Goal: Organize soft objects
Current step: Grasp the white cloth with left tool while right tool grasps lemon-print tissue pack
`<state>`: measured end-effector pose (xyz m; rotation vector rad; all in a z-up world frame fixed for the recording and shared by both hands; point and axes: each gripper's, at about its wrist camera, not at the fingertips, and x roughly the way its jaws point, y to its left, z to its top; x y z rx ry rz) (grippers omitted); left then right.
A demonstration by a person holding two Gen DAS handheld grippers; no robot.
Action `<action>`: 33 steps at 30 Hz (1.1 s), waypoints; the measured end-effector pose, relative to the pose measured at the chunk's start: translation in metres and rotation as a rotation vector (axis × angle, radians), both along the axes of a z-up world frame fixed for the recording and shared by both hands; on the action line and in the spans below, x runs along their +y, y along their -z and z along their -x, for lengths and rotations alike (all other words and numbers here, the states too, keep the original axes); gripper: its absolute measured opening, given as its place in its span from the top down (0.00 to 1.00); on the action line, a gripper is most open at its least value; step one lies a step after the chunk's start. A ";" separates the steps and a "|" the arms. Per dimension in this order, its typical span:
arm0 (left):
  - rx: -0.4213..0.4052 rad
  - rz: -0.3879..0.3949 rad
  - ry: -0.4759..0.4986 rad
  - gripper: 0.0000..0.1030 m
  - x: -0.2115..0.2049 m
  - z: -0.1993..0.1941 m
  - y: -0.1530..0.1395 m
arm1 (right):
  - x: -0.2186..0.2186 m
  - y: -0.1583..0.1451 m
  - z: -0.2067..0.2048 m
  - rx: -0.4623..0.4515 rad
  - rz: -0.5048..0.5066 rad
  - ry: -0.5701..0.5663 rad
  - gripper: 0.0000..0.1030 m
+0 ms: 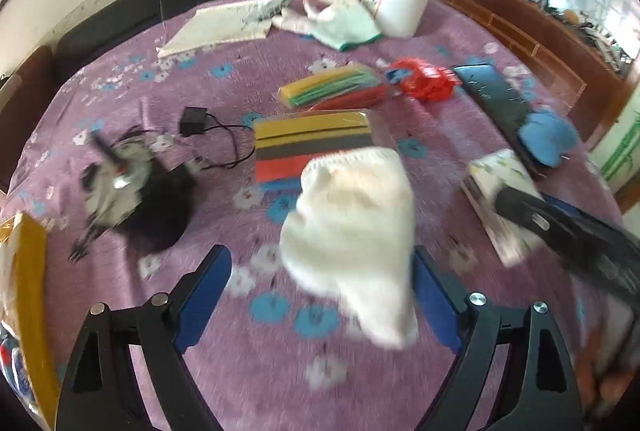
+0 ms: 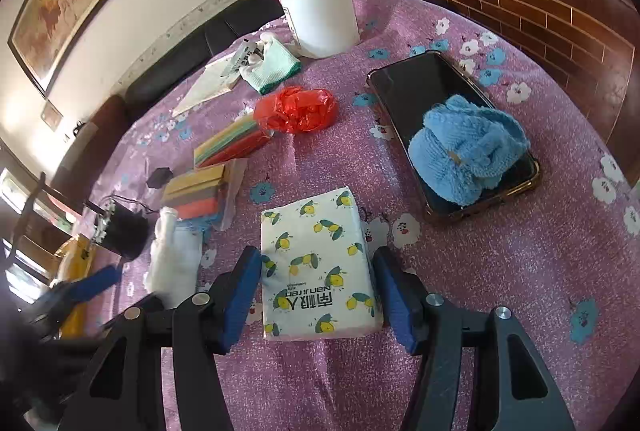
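White knit, limp and light, the sock (image 1: 352, 227) lay on the purple tabletop (image 1: 224, 103) between the spread fingers of the left gripper (image 1: 320, 295), brushing its right pad; the blur hid any contact beyond that. It looked sure to fold and sag, so pinching its bunched middle seemed wisest. To the right, the tissue pack (image 2: 316, 263) sat between the open pads of the right gripper (image 2: 318, 295), not yet squeezed. Soft and slick in its wrap, it would likely dent; a grip across its long sides seemed best.
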<state>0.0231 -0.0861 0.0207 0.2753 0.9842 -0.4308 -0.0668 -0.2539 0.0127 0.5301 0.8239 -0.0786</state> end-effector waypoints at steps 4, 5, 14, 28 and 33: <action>0.008 -0.011 -0.024 0.16 -0.009 -0.012 0.013 | 0.001 -0.001 -0.001 0.001 0.003 -0.003 0.40; 0.013 0.006 -0.024 0.19 -0.010 -0.013 0.014 | 0.001 -0.001 -0.001 0.001 0.003 -0.003 0.40; 0.005 0.127 -0.021 0.85 0.018 0.018 -0.016 | 0.002 0.000 -0.002 -0.005 0.015 -0.005 0.39; -0.099 0.338 -0.282 0.83 0.237 0.119 -0.067 | 0.016 -0.003 -0.004 0.007 0.137 -0.016 0.44; -0.114 0.350 -0.470 0.83 0.324 0.133 -0.062 | 0.034 -0.028 0.014 -0.048 0.142 -0.066 0.46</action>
